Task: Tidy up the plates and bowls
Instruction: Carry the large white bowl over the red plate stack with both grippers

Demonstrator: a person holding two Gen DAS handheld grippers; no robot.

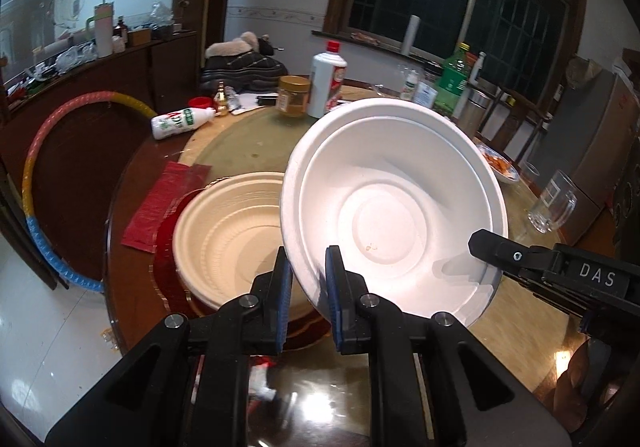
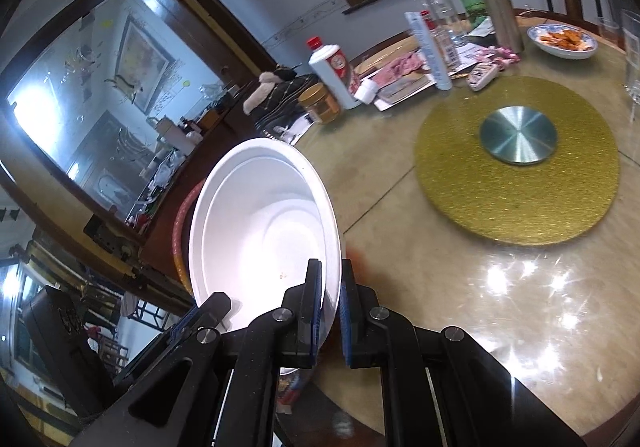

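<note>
A white bowl (image 1: 394,207) hangs tilted above the table, held by both grippers. My left gripper (image 1: 307,279) is shut on its near left rim. The right gripper (image 1: 486,247) reaches in from the right of the left wrist view and clamps the opposite rim. In the right wrist view the same white bowl (image 2: 264,227) stands on edge, with my right gripper (image 2: 330,287) shut on its rim and the left gripper (image 2: 212,307) gripping at the lower left. A cream bowl (image 1: 228,235) rests on the table to the left, below the white one.
Red mats (image 1: 160,203) lie under and beside the cream bowl. Bottles, a jar (image 1: 294,95) and a white liquor bottle (image 1: 326,81) crowd the far table. A glass mug (image 1: 554,203) stands right. A gold turntable mat (image 2: 516,163) and a food dish (image 2: 562,39) sit further off.
</note>
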